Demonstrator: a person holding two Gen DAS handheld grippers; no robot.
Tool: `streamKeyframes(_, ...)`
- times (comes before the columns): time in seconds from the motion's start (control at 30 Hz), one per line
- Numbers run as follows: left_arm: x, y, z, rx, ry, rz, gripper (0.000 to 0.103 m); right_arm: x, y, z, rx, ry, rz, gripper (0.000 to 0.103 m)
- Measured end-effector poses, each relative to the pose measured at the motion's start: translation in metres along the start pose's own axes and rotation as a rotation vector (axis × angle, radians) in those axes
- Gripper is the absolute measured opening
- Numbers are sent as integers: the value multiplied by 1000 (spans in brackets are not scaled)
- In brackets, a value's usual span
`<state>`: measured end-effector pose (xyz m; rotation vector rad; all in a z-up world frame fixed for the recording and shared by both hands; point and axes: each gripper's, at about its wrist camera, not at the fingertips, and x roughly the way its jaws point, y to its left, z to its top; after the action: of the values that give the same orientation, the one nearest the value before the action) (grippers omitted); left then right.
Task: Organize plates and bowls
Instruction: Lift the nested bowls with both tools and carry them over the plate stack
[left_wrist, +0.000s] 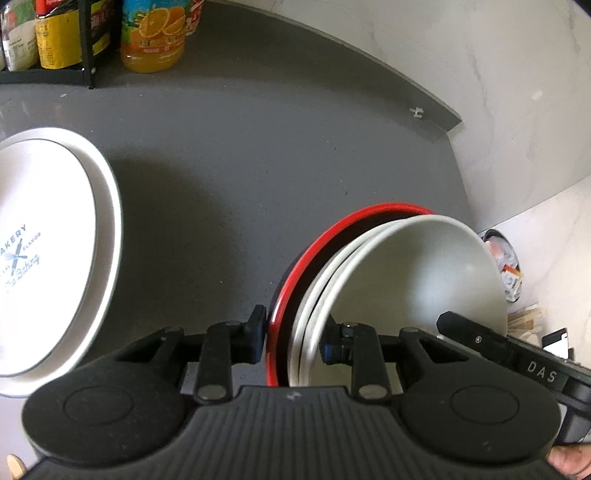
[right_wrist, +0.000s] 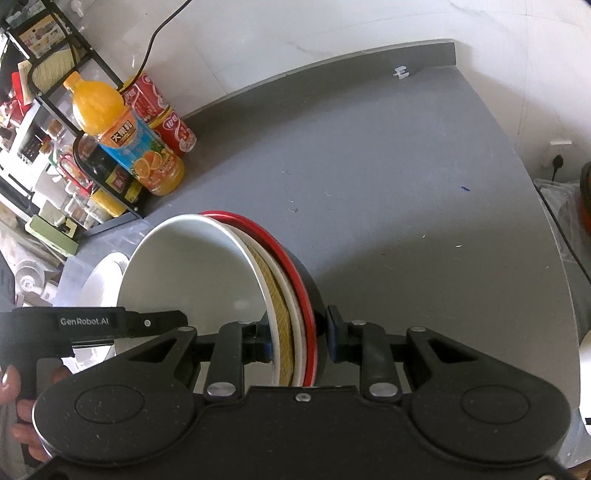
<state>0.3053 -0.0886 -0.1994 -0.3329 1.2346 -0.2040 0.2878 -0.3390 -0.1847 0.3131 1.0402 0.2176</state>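
My left tongs (left_wrist: 293, 341) are clamped on the rim of a nested stack of bowls (left_wrist: 399, 280) tipped up on edge, one finger (left_wrist: 256, 338) pressed against the black outside wall of the red-rimmed bowl (left_wrist: 295, 280), the other inside the innermost white one. From the left wrist view the stack sits at about 4 o'clock, held above the grey bench (left_wrist: 258, 155). The other tool's finger reaches into the white bowl from 4 o'clock.

My right tongs (right_wrist: 297, 338) grip the same stack (right_wrist: 207, 280) from the opposite side: one finger (right_wrist: 260, 341) lies inside the white bowl, the other against the black outer wall, so the rims are pinched between them. In this view I can count the layers edge on: a white bowl, a tan patterned one (right_wrist: 282, 317), another white rim, then the red-rimmed black bowl (right_wrist: 306, 295) outermost. The left tool's arm comes in at 9 o'clock, with my hand (right_wrist: 14, 398) on it.

A stack of white plates (left_wrist: 55, 240) with blue printed lettering rests flat on the bench at 9 o'clock in the left view, well apart from the bowls. At 11 o'clock an orange juice bottle (left_wrist: 155, 37) stands on the bench just beside a black wire rack (left_wrist: 86, 66) of jars; the right view shows the same bottle (right_wrist: 125, 136) at 10 o'clock with a red can (right_wrist: 162, 114) just behind it.
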Motion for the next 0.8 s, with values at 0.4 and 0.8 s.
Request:
streamKeyframes(0.4, -23, 15, 10, -36, -49, -11, 27, 6, 28, 17, -30, 4, 23, 24)
streamKeyframes(0.8, -59, 41, 29, -74, -107, -10, 27, 7, 78, 38, -80, -13, 58, 24)
